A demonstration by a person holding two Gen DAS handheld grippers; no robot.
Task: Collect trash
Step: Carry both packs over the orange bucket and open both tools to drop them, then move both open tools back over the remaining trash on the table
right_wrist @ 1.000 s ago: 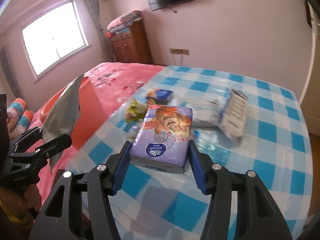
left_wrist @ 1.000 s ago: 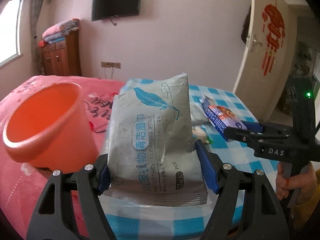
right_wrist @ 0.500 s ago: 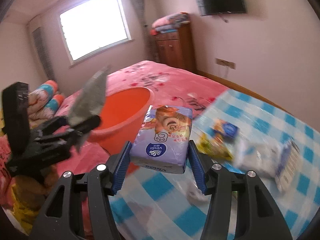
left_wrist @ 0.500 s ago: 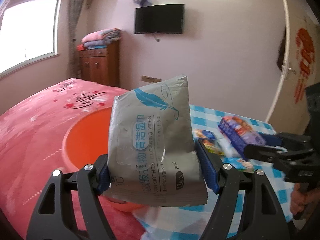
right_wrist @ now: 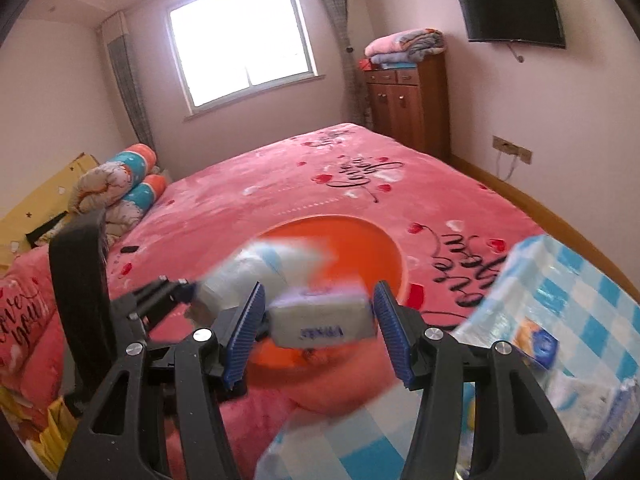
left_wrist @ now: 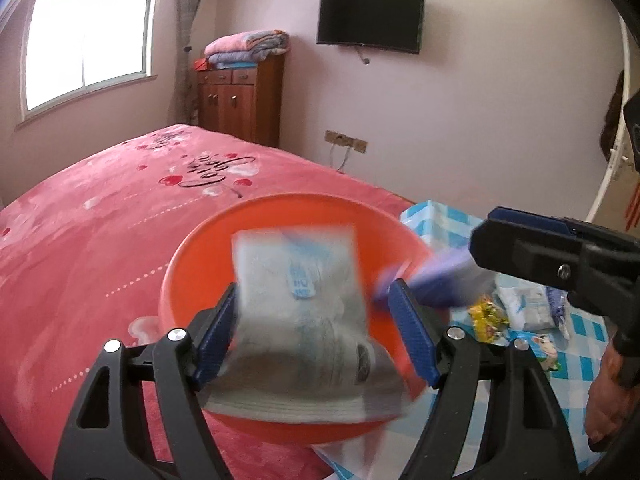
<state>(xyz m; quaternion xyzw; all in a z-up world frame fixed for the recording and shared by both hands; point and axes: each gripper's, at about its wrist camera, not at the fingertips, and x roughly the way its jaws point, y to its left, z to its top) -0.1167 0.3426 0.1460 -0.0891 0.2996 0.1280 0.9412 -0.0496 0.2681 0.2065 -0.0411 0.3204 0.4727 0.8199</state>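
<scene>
An orange basin sits on the pink bed beside the checked table. My left gripper hangs over it, jaws opening. A grey wet-wipes pack is blurred between its blue pads, and the right pad stands clear of it. My right gripper is also over the basin, jaws opening. A purple-and-white tissue pack is blurred between its pads, with a gap on each side. In the left wrist view the right gripper comes in from the right with the tissue pack below it.
The blue-checked table on the right holds a yellow wrapper, a white pack and a blue box. The pink bed spreads left and behind. A wooden cabinet stands by the far wall.
Both grippers swung left from the table to above the orange basin. Their jaws have widened, and the wipes pack and tissue pack, held firmly before, now blur loose between the pads.
</scene>
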